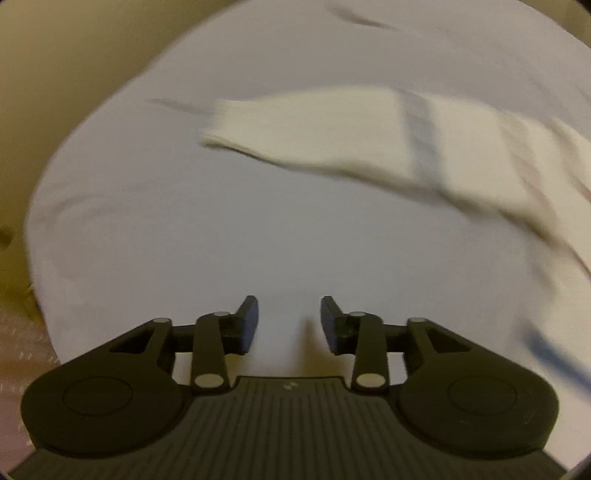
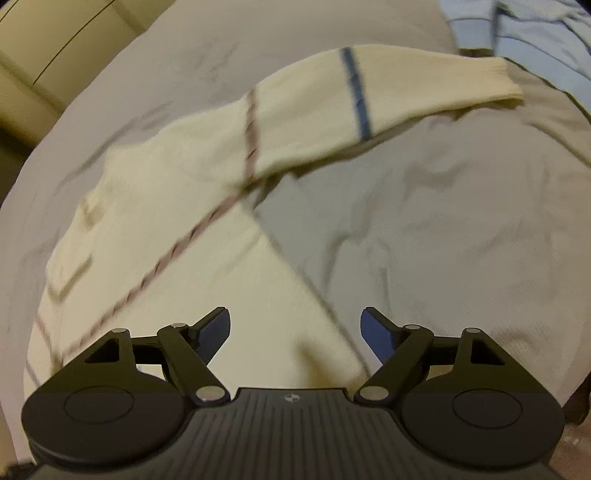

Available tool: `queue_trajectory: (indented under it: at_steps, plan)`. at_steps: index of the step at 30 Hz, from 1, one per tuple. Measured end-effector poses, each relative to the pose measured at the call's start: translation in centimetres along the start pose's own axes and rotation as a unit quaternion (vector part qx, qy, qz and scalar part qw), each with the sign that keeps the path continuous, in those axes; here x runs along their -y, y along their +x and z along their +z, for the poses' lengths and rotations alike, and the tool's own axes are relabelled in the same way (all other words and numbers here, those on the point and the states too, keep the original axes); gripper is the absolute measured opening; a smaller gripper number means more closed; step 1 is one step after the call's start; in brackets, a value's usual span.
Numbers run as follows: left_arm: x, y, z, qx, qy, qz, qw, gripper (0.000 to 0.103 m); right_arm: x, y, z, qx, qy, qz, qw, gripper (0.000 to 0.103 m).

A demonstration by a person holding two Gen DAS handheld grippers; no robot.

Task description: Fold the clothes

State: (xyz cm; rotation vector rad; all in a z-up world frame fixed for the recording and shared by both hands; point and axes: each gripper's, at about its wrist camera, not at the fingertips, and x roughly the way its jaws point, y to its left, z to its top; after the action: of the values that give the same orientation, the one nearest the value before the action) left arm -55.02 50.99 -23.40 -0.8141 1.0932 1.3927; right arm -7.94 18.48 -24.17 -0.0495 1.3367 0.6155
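Cream sweater (image 2: 177,236) spread flat on pale grey sheet (image 2: 461,229), one sleeve (image 2: 369,88) stretched out toward upper right, cuff end resting on sheet. Thin reddish stripe and one dark blue stripe crossing the knit. Light blue striped garment (image 2: 535,33) just beyond cuff, at far edge. Right gripper (image 2: 295,332) over sweater's lower edge, jaws spread wide, nothing between. Left gripper (image 1: 290,321) over bare sheet, jaws parted with narrower gap, empty. Left wrist view: other sleeve (image 1: 351,129) lying well ahead of fingertips, blurred.
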Motion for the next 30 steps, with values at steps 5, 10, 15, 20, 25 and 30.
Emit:
queue_trajectory:
  at_steps: [5, 10, 15, 20, 25, 30]
  plan:
    - [7.7, -9.0, -8.0, -0.004, 0.114, -0.092, 0.9892, 0.043, -1.4, -4.4, -3.0, 0.000, -0.091, 0.045, 0.995, 0.080]
    - [10.4, -17.0, -13.0, 0.015, 0.138, -0.131, 0.9817, 0.050, -1.9, -9.3, -5.6, 0.003, -0.166, 0.076, 0.983, 0.089]
    - [10.5, -21.8, -15.9, 0.042, 0.146, -0.130, 0.9798, 0.061, -1.9, -13.8, -7.6, 0.024, -0.211, 0.089, 0.973, 0.089]
    - [10.3, -25.4, -17.0, 0.066, 0.163, -0.128, 0.9761, 0.064, -2.1, -17.9, -9.0, 0.041, -0.220, 0.089, 0.971, 0.089]
    - [9.6, -27.7, -17.4, 0.100, 0.190, -0.133, 0.9675, 0.069, -2.8, -20.6, -11.3, 0.057, -0.206, 0.084, 0.973, 0.090]
    - [7.4, -28.1, -18.5, 0.109, 0.217, -0.138, 0.9602, 0.069, -3.9, -21.1, -14.9, 0.057, -0.187, 0.067, 0.978, 0.090]
